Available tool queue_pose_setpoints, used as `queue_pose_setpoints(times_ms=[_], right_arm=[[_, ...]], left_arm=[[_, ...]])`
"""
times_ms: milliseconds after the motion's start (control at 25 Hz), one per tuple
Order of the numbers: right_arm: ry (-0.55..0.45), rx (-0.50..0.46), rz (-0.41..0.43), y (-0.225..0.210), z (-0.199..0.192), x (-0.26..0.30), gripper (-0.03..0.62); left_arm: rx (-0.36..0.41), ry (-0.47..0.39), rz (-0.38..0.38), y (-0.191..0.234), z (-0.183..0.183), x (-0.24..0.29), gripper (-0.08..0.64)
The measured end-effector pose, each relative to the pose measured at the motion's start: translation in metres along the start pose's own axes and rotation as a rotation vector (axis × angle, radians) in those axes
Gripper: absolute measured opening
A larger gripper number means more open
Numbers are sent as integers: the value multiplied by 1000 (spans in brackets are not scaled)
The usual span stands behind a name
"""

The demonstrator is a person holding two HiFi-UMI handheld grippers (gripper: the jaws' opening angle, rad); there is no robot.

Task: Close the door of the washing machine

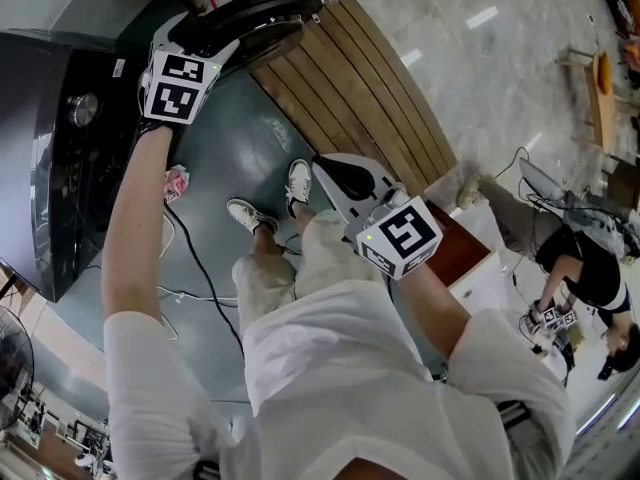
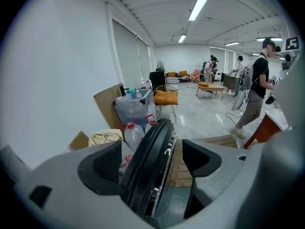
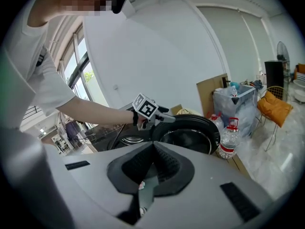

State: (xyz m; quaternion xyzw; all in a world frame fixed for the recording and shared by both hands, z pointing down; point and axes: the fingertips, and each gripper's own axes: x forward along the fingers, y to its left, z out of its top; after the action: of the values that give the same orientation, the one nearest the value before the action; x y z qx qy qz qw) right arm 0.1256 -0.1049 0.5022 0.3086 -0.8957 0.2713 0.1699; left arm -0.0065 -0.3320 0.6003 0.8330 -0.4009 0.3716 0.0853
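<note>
The black washing machine stands at the left of the head view, its round dark door swung out. My left gripper reaches up to that door. In the left gripper view its jaws are open and straddle the door's rim; the left pad lies against the rim and a narrow gap shows at the right pad. My right gripper hangs lower, near my legs, away from the machine. Its jaws are shut with nothing between them. From there the door and the left gripper both show.
A wooden slatted platform lies beside the door. Water bottles, a plastic bag and cardboard stand behind it. A cable trails across the grey floor by my feet. Another person sits at the right, near a brown table.
</note>
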Motion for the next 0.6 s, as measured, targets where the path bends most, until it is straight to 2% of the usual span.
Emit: queue_pose_setpoints(times_ms=[400,600], right_arm=[[13,62,-26,-19,-30,-13,-2],[26,63,-31,-22,-36,-15,-2]], left_arm=[[-23,109,-22,15,-22,44,380],[21,163,-76,5,-31,56,380]])
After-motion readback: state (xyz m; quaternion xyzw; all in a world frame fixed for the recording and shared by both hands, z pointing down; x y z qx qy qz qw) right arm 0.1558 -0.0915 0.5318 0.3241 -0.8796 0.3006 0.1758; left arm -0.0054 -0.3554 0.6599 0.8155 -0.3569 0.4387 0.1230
